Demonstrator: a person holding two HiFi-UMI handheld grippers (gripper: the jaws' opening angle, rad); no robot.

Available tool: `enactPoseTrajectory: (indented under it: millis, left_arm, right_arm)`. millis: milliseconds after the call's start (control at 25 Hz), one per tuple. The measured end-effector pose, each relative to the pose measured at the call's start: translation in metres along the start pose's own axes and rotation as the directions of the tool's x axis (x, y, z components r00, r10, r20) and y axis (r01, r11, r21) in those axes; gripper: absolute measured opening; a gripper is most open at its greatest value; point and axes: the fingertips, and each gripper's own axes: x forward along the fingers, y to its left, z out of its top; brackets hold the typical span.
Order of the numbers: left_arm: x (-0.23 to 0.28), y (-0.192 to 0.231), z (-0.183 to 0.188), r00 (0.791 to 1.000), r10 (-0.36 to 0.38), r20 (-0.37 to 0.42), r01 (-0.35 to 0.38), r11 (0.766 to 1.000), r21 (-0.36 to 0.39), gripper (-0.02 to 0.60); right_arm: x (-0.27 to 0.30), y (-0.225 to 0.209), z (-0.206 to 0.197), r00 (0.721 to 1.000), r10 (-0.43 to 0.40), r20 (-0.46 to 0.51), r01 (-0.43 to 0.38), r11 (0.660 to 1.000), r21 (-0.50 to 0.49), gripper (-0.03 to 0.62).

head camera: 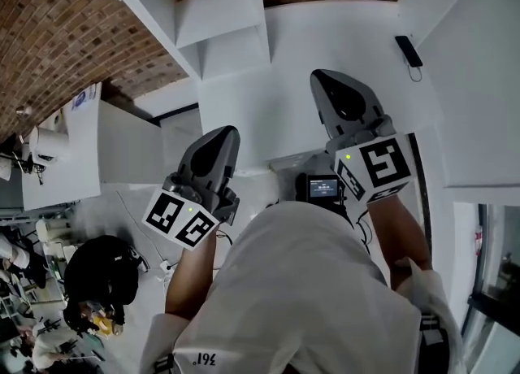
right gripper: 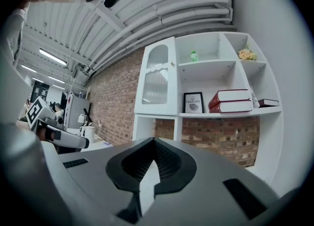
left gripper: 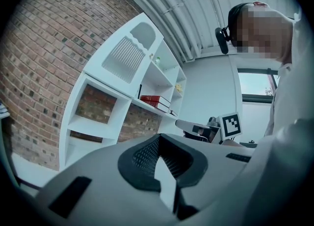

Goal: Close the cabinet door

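Note:
A tall white shelf unit (right gripper: 206, 77) stands against a brick wall. Its cabinet door (right gripper: 156, 80), white with ribbed glass and a small knob, covers the upper left compartment and looks flush with the shelf front. The door (left gripper: 128, 55) also shows in the left gripper view. Both grippers are held up in front of the shelf, well apart from it. My left gripper (head camera: 221, 138) (left gripper: 162, 158) is shut with nothing between its jaws. My right gripper (head camera: 329, 84) (right gripper: 153, 163) is likewise shut and empty. In the head view the shelf unit (head camera: 219, 23) lies above the grippers.
On the open shelves are two red books (right gripper: 235, 101), a framed picture (right gripper: 193, 102), a small green bottle (right gripper: 194, 55) and flowers (right gripper: 248, 53). A black device (head camera: 409, 50) hangs on the white wall. A white counter (head camera: 73, 161) and a person in dark clothes (head camera: 97, 283) are at the left.

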Motion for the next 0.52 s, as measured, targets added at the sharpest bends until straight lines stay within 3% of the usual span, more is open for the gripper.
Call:
enactPoseTrajectory:
  millis: [520]
  left_arm:
    - [0.0041, -0.0031, -0.0088, 0.999, -0.015, -0.029, 0.015, 1.000, 0.000, 0.008]
  right_arm:
    - [-0.0003, 0.0016, -0.0056, 1.000, 0.007, -0.011, -0.008, 1.000, -0.030, 0.026]
